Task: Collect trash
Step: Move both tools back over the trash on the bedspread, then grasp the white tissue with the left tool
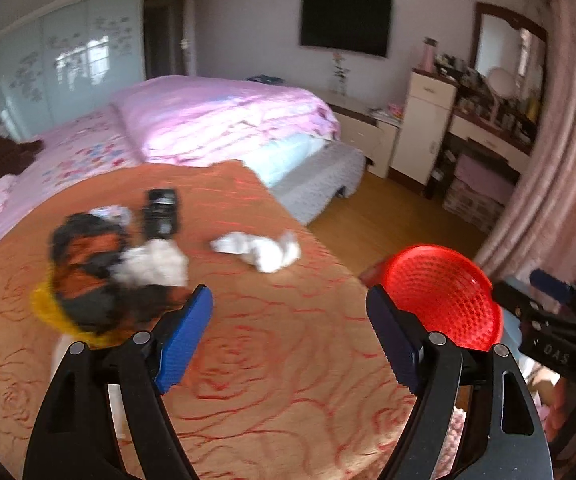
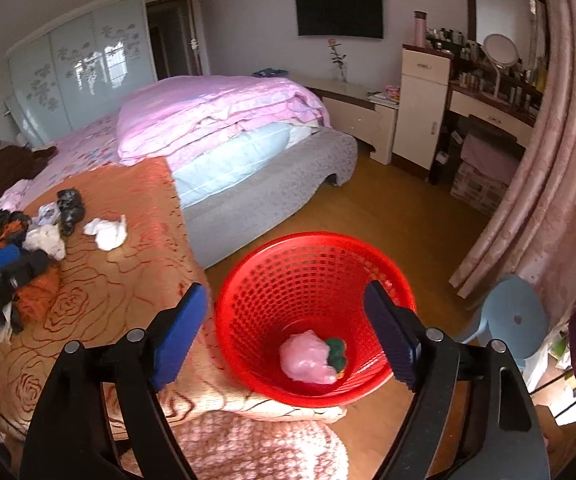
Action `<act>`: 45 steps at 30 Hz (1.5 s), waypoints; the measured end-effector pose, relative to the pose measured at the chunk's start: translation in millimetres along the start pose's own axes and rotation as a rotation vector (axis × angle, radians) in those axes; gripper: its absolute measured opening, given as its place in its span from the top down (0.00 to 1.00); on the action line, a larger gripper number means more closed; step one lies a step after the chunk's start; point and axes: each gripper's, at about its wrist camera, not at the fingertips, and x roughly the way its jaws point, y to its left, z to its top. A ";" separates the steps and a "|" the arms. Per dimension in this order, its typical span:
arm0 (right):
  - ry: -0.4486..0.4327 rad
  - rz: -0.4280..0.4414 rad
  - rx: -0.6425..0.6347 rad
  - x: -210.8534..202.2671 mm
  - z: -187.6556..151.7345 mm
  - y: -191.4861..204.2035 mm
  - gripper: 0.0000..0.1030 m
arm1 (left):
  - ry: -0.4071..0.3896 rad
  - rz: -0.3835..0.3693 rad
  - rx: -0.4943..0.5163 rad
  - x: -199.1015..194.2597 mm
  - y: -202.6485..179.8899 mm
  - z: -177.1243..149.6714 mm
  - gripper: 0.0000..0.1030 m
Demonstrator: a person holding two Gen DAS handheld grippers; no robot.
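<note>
Orange rose-patterned blanket point(image 2: 120, 280) covering the near end of the bed point(image 2: 224, 120). Red mesh basket point(image 2: 311, 272) just beside the blanket's edge, holding a pink crumpled bag point(image 2: 307, 356) touching a green scrap point(image 2: 337, 354). On the blanket: black-and-orange wrapper pile point(image 1: 88, 268), white crumpled paper point(image 1: 156, 264) touching it, white tissue wad point(image 1: 260, 250) near, apart. Left hand-held gripper point(image 1: 289, 330), jaws spread, empty, above the blanket. Right hand-held gripper point(image 2: 284, 336), jaws spread, empty, above the basket.
</note>
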 end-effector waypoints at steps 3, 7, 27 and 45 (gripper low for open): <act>0.003 0.026 -0.028 -1.1 -0.7 14.0 0.24 | -0.012 0.052 -0.048 -9.3 30.3 0.5 0.26; 0.010 0.077 -0.059 -0.4 2.5 32.3 0.24 | -0.015 0.116 -0.118 -18.8 71.5 -2.6 0.26; 0.056 0.229 -0.116 10.9 5.1 91.0 0.24 | 0.109 0.159 -0.233 -11.5 158.1 -58.2 0.27; 0.087 0.339 -0.186 14.3 2.5 135.8 0.24 | 0.081 0.112 -0.242 -24.2 158.9 -65.3 0.95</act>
